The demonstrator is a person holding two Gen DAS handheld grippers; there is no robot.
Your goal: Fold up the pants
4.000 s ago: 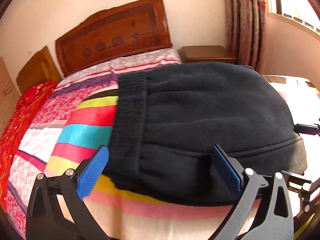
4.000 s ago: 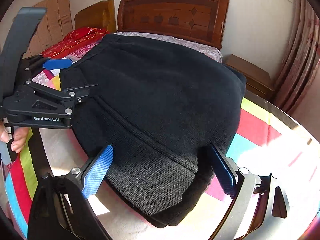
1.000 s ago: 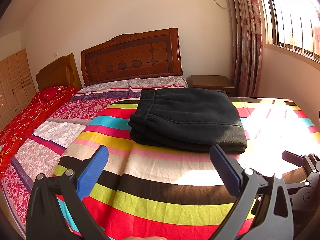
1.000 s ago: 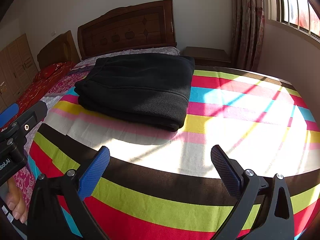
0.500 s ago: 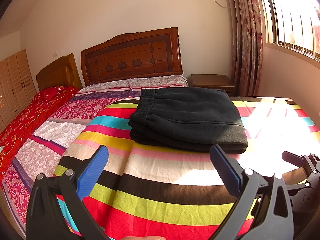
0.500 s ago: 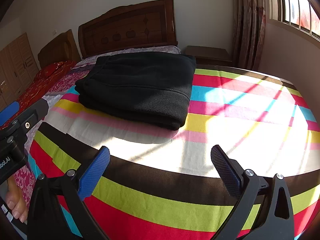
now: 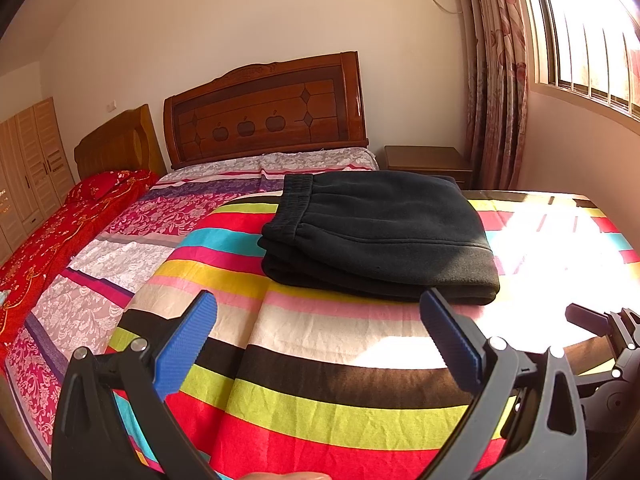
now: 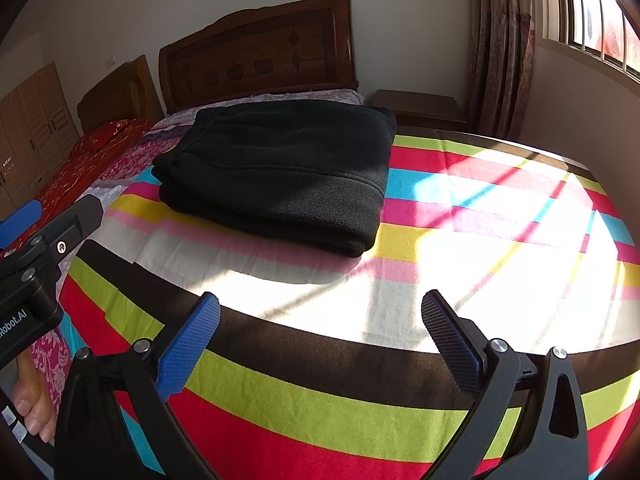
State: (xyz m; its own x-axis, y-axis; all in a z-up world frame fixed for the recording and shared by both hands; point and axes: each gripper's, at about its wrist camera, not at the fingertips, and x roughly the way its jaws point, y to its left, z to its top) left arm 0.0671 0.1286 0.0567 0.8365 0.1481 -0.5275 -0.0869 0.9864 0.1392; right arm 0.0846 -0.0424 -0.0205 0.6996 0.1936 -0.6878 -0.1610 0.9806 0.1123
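Black fleece pants (image 7: pixel 376 236) lie folded in a compact rectangular stack on a striped multicolour cloth (image 7: pixel 320 364), waistband at the left. They also show in the right wrist view (image 8: pixel 280 172). My left gripper (image 7: pixel 320 340) is open and empty, held back from the pants above the cloth's near part. My right gripper (image 8: pixel 320 340) is open and empty, also back from the pants. The left gripper's body shows at the left edge of the right wrist view (image 8: pixel 36 264), and part of the right gripper shows at the right edge of the left wrist view (image 7: pixel 608 344).
The striped cloth (image 8: pixel 480 240) covers a raised surface beside a bed with a floral cover (image 7: pixel 100 264) and a wooden headboard (image 7: pixel 264 116). A wooden nightstand (image 7: pixel 428 160), curtains (image 7: pixel 496 80) and a window are at the right. A red quilt (image 7: pixel 60 224) lies far left.
Four seconds ago both grippers were close around the folded pants. Both have since drawn back and risen. Over the last second there is almost no movement.
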